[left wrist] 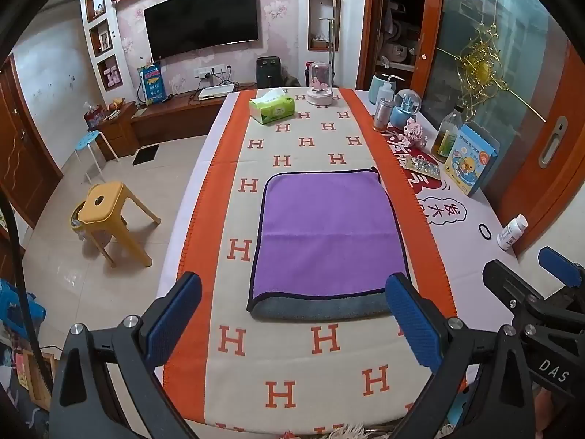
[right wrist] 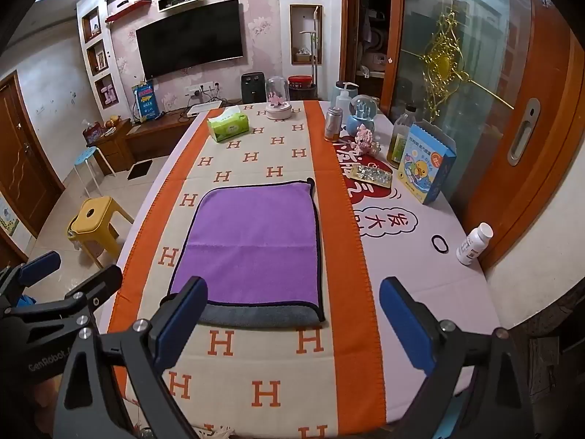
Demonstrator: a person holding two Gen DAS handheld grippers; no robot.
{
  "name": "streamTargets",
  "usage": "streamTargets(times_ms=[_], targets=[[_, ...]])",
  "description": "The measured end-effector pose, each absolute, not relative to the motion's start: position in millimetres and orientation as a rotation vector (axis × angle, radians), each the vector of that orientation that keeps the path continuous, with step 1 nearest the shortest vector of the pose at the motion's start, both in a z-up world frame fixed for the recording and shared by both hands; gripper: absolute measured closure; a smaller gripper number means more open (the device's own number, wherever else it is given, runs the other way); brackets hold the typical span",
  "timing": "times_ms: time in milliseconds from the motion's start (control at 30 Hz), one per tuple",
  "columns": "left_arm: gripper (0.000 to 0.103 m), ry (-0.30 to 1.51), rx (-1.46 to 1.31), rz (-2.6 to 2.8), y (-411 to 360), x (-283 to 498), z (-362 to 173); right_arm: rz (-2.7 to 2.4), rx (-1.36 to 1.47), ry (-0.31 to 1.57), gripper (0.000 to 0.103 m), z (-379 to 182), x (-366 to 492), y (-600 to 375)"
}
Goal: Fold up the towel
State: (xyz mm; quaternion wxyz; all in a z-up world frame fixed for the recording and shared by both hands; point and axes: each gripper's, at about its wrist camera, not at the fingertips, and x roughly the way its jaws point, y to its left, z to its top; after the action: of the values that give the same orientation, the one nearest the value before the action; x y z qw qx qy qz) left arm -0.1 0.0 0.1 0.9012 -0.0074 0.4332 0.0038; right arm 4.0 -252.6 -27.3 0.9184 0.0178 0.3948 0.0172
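Observation:
A purple towel point(left wrist: 327, 234) with a dark border lies flat on the H-patterned table runner point(left wrist: 318, 344), folded over, with its grey underside showing along the near edge. It also shows in the right wrist view point(right wrist: 252, 245). My left gripper point(left wrist: 292, 323) is open and empty, above the table just short of the towel's near edge. My right gripper point(right wrist: 292, 323) is open and empty, near the towel's near right corner. Each gripper shows at the edge of the other's view.
A green tissue box point(left wrist: 272, 108) and a glass dome point(left wrist: 319, 86) stand at the far end. Bottles, a snow globe and a blue box point(left wrist: 471, 157) line the right side. A white pill bottle point(right wrist: 473, 243) and a black hair tie point(right wrist: 440, 244) lie near the right edge. A yellow stool point(left wrist: 109, 216) stands at left.

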Motion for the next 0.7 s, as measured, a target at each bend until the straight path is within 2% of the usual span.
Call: streamTargets(times_ms=[700], targets=[[0.003,0.903,-0.016,0.01,0.8,-0.9,-0.8,0.035,0.035,0.812,0.007,-28.1,3.2,-250.7]])
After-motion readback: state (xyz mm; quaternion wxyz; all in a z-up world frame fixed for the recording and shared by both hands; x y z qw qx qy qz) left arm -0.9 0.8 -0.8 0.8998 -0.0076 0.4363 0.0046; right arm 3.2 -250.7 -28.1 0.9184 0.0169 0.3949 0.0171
